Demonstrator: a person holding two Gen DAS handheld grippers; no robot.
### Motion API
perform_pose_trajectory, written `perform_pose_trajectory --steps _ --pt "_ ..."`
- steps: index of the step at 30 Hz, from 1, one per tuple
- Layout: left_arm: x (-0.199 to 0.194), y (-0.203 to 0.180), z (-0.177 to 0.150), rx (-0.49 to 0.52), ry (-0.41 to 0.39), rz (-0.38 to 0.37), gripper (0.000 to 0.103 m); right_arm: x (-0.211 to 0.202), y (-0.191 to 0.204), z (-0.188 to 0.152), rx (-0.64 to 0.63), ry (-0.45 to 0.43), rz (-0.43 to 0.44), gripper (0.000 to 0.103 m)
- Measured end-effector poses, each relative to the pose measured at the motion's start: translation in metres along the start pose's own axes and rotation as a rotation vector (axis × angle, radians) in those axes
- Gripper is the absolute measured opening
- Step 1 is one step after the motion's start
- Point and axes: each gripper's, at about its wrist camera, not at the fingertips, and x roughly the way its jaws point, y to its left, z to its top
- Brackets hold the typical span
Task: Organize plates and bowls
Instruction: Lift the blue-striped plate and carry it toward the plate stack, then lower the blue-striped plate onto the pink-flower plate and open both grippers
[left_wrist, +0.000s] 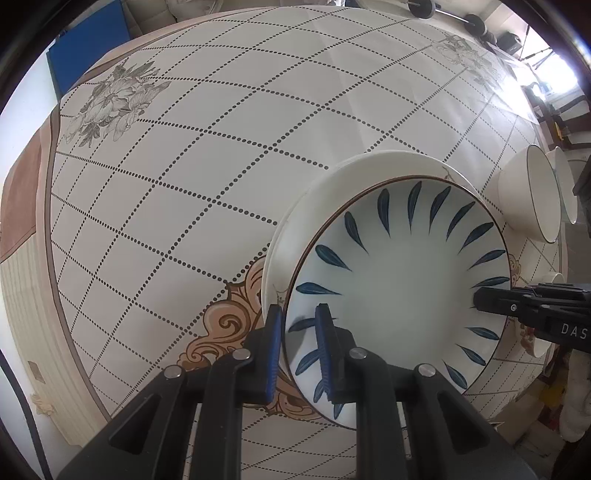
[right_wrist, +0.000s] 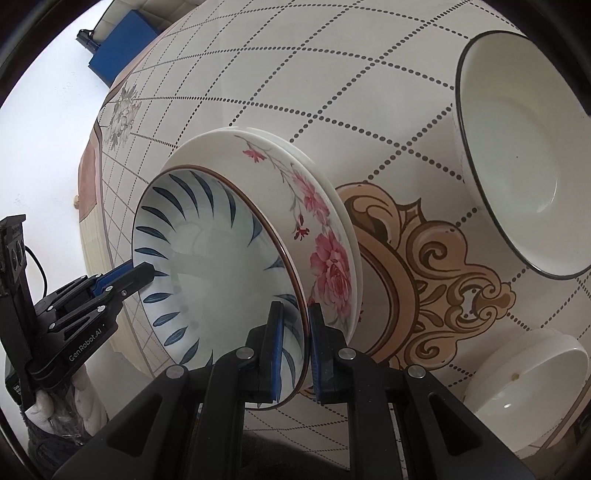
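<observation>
Where the round white plate with blue leaf strokes (left_wrist: 399, 291) sits atop a pink-flowered white plate (right_wrist: 325, 236), a cream tablecloth with dotted diamonds (left_wrist: 184, 177) spreads beneath. The left gripper (left_wrist: 299, 325) clamps its lower-left rim; the right gripper (right_wrist: 295, 332) clamps the opposite rim. A dark-rimmed white bowl (right_wrist: 517, 166) stands upper right, and a blue panel (left_wrist: 85, 48) shows upper left.

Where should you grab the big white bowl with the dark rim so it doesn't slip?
Probably by its wall at the rim. The big white bowl stands open side up on the table, so come from above with one finger inside and one outside, on the side facing the right gripper. The thin rim suits narrow jaws; the body looks too wide to span.
</observation>
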Motion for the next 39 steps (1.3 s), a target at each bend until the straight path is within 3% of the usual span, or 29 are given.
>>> perform_pose_trajectory --steps 15,26,33,37,39 --pt "0.025 -0.012 0.009 -0.006 0.024 0.003 0.016 0.005 0.0 0.013 0.001 -0.026 -0.032 0.014" --pt "0.016 -0.002 0.009 -0.056 0.0 0.007 0.017 -0.002 -0.005 0.006 0.024 -0.027 -0.04 0.02" --pt "-0.009 -0.009 -0.003 -0.065 -0.066 0.032 0.026 -0.023 0.017 -0.003 -0.021 -0.086 -0.101 0.06" --pt "-0.02 -0.011 -0.009 -0.079 -0.102 0.034 0.029 -0.032 0.036 -0.014 -0.068 -0.118 -0.145 0.064" --pt "-0.028 -0.01 -0.009 -0.086 -0.123 0.038 0.036 -0.037 0.042 -0.021 -0.079 -0.141 -0.197 0.072"
